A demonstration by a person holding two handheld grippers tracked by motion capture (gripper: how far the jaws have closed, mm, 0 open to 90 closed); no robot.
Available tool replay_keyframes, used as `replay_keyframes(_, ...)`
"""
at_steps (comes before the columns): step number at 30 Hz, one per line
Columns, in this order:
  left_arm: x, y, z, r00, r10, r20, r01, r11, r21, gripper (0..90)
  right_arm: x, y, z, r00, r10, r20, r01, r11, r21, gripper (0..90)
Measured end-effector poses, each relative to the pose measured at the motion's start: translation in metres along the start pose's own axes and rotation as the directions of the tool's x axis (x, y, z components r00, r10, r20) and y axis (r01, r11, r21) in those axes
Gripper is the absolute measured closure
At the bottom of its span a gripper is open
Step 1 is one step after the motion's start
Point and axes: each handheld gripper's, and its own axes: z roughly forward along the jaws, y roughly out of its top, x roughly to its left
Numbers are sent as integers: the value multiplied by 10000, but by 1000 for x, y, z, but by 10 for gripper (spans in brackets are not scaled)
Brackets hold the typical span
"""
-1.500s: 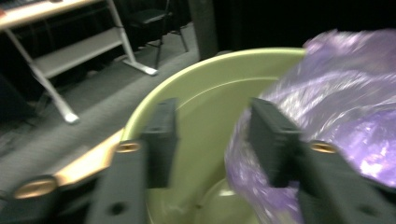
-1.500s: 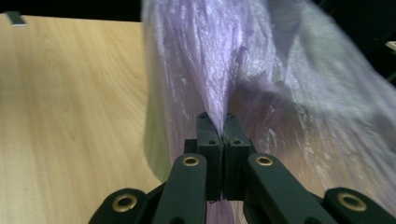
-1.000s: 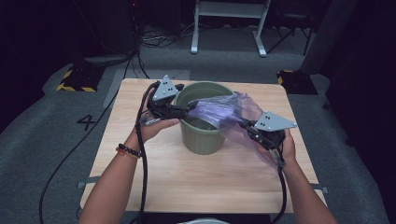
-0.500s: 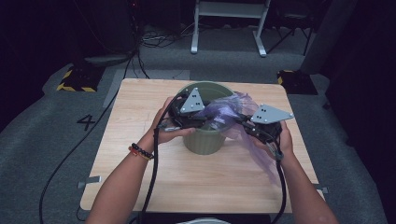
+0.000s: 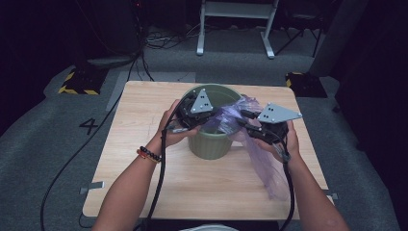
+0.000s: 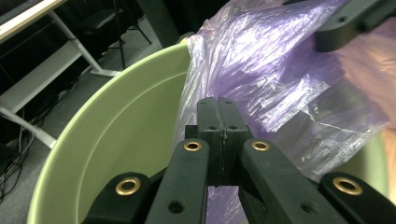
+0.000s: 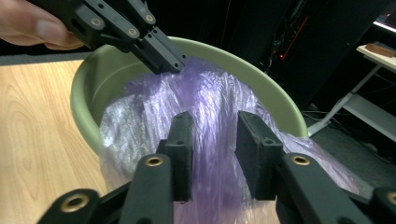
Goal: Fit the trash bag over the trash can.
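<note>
High view, scene: we see a green bin (image 5: 211, 139) standing near the middle of the wooden bench (image 5: 144, 163), with a purple plastic bag (image 5: 262, 163) draped over its right rim and hanging down outside to the bench top.
High view, left tool (image 5: 209, 120): we hold it over the bin mouth, at the bag's upper edge.
High view, right tool (image 5: 248, 126): we hold it just right of the bin, against the hanging film.
Left gripper view, tool state: our jaws have just been closing and now stand pressed together on a fold of the bag (image 6: 261, 79), right at the bin's inner wall (image 6: 126, 144).
Left gripper view, bag position: the film bunches at one side of the rim; the rest of the bin interior is bare.
Right gripper view, tool state: our jaws have just been opening; they stand apart with film (image 7: 210, 126) running between them, the pads not pressing it.
Right gripper view, other tool: the left tool (image 7: 170, 63) pinches the bag's top at the far rim of the bin (image 7: 88, 88).
Progress, done: we judge the bag is brought to the bin and one edge is caught.
Progress, left: we judge the mouth is not yet spread round the rim, and most of the bag is outside; the right tool needs a fresh grip to open it.
</note>
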Motion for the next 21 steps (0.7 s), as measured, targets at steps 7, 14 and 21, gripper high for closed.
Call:
replay_keyframes(7, 9, -11, 4, 9989, -405, -221, 408, 9991, 106, 900, 7, -12, -8, 9998, 98, -186, -93, 9996, 267, 410)
replay_keyframes(14, 17, -20, 2, 9966, -668, -491, 676, 9976, 163, 900, 20, -36, -13, 9986, -1, 536, -51, 9953, 971, 282)
replay_keyframes(21, 22, -25, -2, 9954, -724, -630, 725, 9974, -2, 899, 26, -60, -16, 9983, 146, 562, -224, 9898, 1407, 386)
